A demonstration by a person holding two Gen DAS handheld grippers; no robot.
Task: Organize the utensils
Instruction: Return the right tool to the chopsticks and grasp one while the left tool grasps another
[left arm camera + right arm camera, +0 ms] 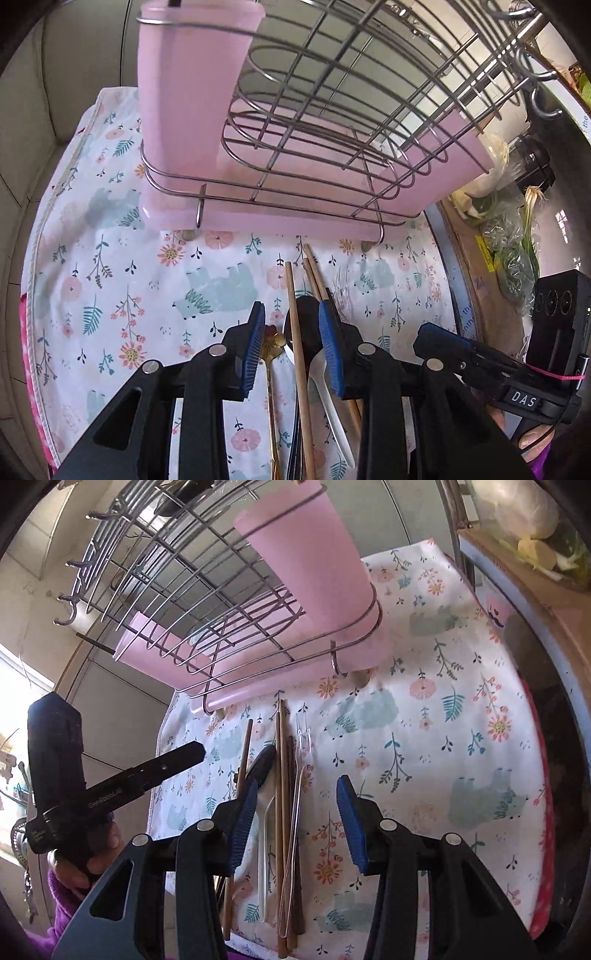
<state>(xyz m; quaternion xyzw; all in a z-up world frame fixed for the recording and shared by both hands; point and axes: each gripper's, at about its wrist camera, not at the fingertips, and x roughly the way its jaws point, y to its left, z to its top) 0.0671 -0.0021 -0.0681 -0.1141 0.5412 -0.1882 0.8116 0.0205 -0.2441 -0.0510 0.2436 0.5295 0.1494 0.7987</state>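
Chopsticks, a white plastic spoon, a black spoon, a gold spoon and a clear fork lie bunched on the floral cloth, just short of the wire rack with its pink holder. The left gripper and right gripper hang over them, jaws parted and empty. Bare cloth spreads to each side.

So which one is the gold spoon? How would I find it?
Start at the pink rack standing on the flowery cloth, then look down to the pile of utensils lying in front of it. At the pile's left edge, beside a wooden chopstick, lies the gold spoon. It alone is shiny gold, with a flower-shaped end.
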